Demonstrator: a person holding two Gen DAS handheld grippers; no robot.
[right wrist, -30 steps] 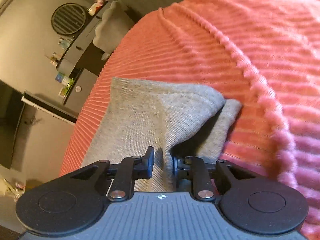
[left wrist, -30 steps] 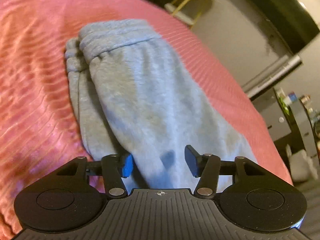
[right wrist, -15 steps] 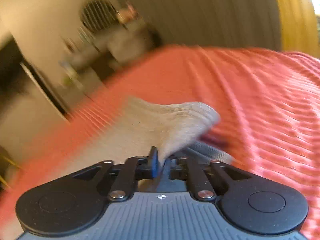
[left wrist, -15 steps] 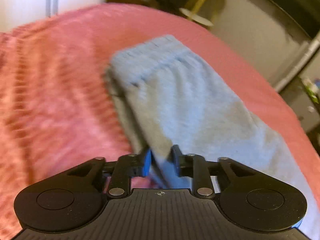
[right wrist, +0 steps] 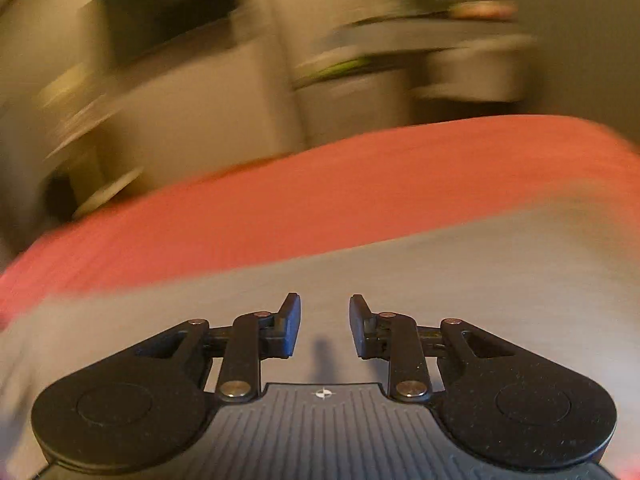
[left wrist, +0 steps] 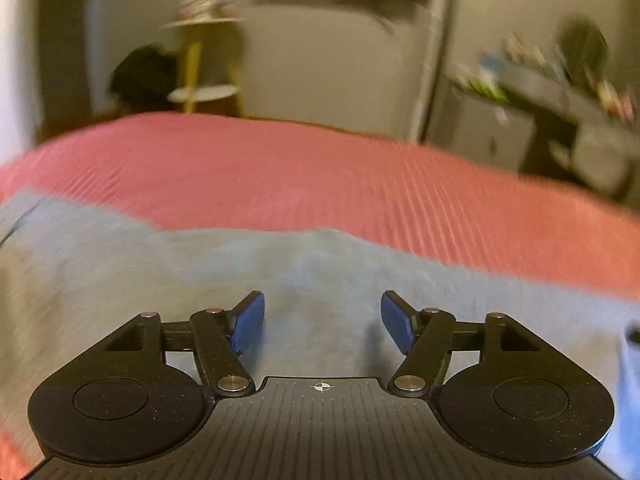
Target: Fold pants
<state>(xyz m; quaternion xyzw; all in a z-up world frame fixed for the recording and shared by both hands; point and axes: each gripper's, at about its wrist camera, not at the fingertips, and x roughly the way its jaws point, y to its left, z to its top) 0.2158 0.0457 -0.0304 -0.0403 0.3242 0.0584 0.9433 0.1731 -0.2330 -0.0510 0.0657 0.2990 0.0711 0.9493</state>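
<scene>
Pants (left wrist: 168,280) spread at 12 o'clock on red blanket (left wrist: 320,176) | my left gripper (left wrist: 322,322) and right gripper (right wrist: 325,326) gape, empty | fold apparently laid; squaring maybe left.

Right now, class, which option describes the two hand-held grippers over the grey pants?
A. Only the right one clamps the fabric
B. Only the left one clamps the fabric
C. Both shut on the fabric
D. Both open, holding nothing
D: the left hand-held gripper and the right hand-held gripper each show a clear gap between their fingers, with the grey pants lying flat on the pink bedspread beyond them.
</scene>
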